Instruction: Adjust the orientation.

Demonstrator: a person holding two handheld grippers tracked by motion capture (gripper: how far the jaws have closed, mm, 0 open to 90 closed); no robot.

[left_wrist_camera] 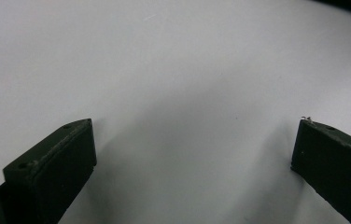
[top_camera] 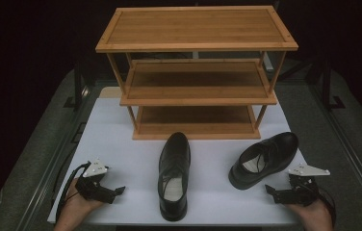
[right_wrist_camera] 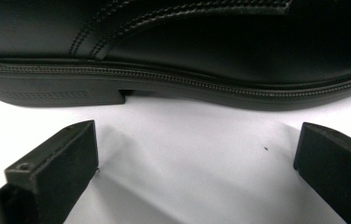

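Two black leather dress shoes lie on the white counter (top_camera: 121, 134) in the high view, in front of a three-tier bamboo shoe rack (top_camera: 196, 72) that stands at the far side. The left shoe (top_camera: 174, 175) sits near the middle, its toe pointing at the rack's bottom shelf and its heel toward the person. The right shoe (top_camera: 265, 159) lies off to the right, turned at an angle with its toe up and to the right, near the rack's right foot. The left tool (top_camera: 119, 190) rests low at the near left corner in the person's left hand (top_camera: 75, 207), pointing right toward the left shoe but well apart from it. The right tool (top_camera: 269, 190) is held in the right hand (top_camera: 314, 214) at the near right edge, pointing left, just beside the heel end of the right shoe; both carry a grey three-cornered plate on top.

In the left gripper view, the left tool (left_wrist_camera: 197, 154) has its jaws spread wide over bare white counter (left_wrist_camera: 173, 70), with nothing between them.

In the right gripper view, the right tool (right_wrist_camera: 197, 158) also stands spread, empty, its jaws low over the counter (right_wrist_camera: 187, 140). The side of the right shoe (right_wrist_camera: 173, 51) runs across the top, sole stitching and the step of the heel plain to see, near the jaws but not touching them
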